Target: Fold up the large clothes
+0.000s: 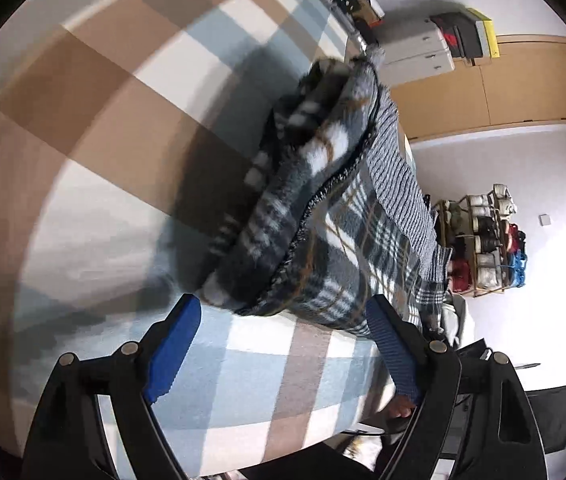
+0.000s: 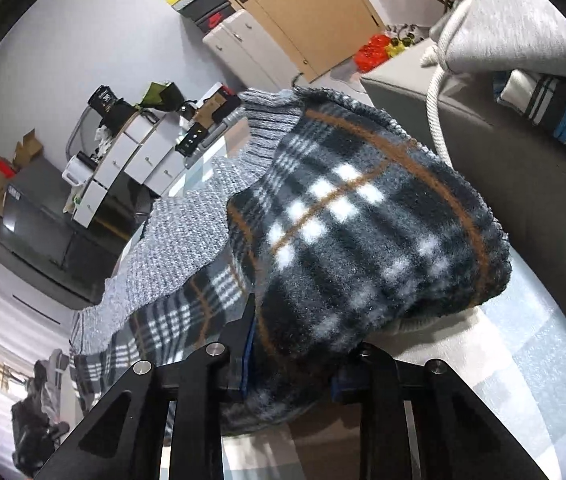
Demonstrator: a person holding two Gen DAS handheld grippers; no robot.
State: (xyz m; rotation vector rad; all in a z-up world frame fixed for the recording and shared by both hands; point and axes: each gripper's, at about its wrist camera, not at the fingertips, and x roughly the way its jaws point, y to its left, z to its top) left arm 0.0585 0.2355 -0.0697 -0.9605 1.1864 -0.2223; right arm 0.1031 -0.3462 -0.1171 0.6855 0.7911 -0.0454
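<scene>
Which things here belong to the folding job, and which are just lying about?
Part of the job:
plaid fleece garment
right tongs, shut on it
left tongs, open
checked cloth underneath

Lying about:
shoe rack
white drawers
grey hoodie
wooden door

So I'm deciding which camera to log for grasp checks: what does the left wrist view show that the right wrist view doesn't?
Only the left wrist view shows the left gripper, its blue-padded fingers spread with nothing between them, just short of the plaid fleece garment, plus a shoe rack by the wall.

Only the right wrist view shows the right gripper clamped on a bunched fold of that garment, and a grey hoodie with a white drawcord.

Both show the garment's grey knit side, the checked bedcover and the wooden door.
</scene>
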